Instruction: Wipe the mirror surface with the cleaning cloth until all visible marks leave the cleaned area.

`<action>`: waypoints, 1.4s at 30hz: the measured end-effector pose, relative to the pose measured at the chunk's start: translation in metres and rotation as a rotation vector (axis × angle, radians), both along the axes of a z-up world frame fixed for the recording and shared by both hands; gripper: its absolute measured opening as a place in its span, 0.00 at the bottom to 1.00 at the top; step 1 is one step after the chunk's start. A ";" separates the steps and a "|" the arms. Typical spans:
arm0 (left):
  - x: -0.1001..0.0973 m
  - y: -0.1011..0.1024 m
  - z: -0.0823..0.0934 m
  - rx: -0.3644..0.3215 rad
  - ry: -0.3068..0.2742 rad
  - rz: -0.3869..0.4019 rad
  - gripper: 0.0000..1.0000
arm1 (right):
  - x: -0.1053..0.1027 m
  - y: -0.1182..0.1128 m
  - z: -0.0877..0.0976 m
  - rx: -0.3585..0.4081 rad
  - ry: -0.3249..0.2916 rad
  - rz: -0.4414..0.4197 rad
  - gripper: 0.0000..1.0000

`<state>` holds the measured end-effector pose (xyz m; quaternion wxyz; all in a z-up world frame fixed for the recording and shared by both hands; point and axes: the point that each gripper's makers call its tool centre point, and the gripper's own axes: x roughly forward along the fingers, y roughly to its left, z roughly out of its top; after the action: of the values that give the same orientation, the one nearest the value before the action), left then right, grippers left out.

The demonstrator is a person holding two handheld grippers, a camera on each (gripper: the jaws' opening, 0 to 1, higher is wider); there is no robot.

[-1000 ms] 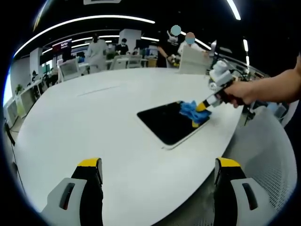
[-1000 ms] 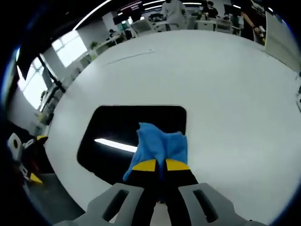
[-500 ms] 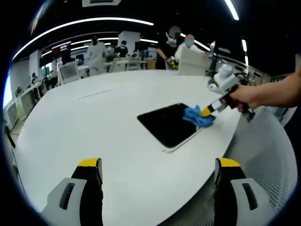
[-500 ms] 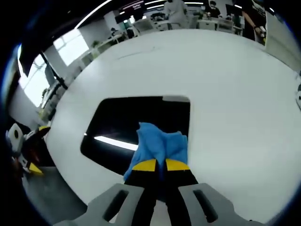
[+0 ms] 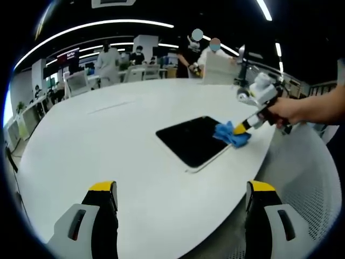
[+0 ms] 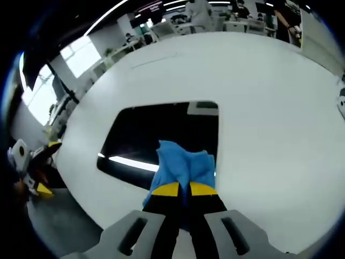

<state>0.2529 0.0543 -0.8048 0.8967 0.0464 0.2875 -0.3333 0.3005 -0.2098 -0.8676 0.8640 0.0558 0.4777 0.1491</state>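
the white table (image 5: 108, 145) takes up most of your left gripper view, with the office behind it at 12 o'clock, where people stand among desks and chairs; the mirror (image 5: 190, 140), a dark rounded rectangle, lies flat on the table a little past centre toward 2 o'clock, close to the table edge nearest your right hand; in your right gripper view the same mirror (image 6: 156, 140) sits at centre with a bright strip of ceiling light reflected across it toward 8 o'clock; the blue cleaning cloth (image 5: 232, 135) rests at the mirror's corner nearest your right hand, partly on the glass and partly over its edge; in your right gripper view the cleaning cloth (image 6: 186, 167) spreads over the near edge of the mirror at 6 o'clock; your right gripper (image 6: 184, 190) has its yellow-tipped fingers pressed together on the cloth, pinching it against the mirror; from the left gripper view you see that right gripper (image 5: 241, 127) coming in from 3 o'clock, held in your hand (image 5: 288, 110); your left gripper (image 5: 180, 199) hangs above the near table with its fingers (image 5: 102, 202) spread wide and nothing between them.
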 end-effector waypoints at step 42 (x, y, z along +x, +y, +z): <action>0.000 0.001 0.000 -0.019 0.014 0.010 0.99 | -0.003 0.001 -0.001 0.007 0.009 -0.026 0.00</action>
<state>0.2534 0.0552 -0.8051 0.8968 0.0342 0.2907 -0.3317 0.2977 -0.2091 -0.8687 0.8634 0.0656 0.4804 0.1393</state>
